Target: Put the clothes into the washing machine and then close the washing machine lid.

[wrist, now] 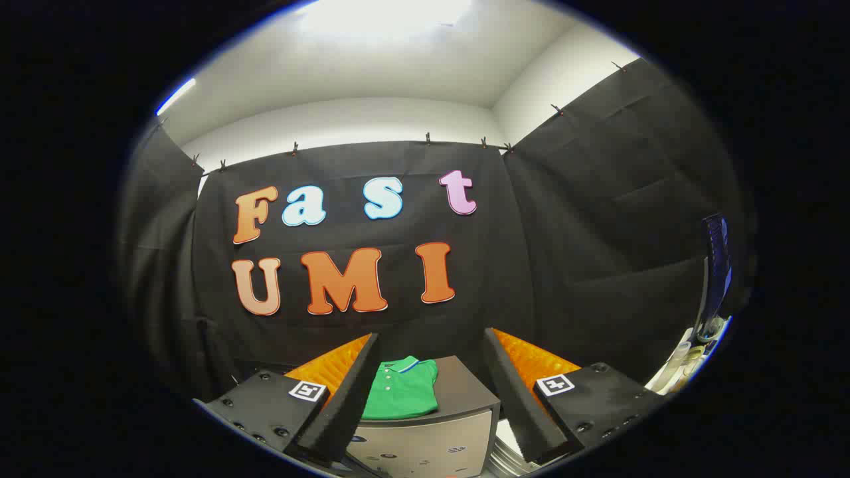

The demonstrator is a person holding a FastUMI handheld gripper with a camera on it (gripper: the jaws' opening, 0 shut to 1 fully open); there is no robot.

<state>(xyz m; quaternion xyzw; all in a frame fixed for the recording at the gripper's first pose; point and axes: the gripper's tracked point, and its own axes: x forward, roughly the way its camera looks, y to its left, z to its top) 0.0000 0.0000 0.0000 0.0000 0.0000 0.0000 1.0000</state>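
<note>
My fingers spreading wide, gripping nothing. Folded green polo shirt lying at 12 o'clock, just ahead between them, resting on dark top of washing machine, toward its 9 o'clock side.

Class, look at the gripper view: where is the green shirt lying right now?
In the gripper view, the folded green shirt lies on the dark top of the washing machine, ahead of the open gripper and framed between its two fingers, untouched.

A folded green shirt lies on the washing machine.
</note>
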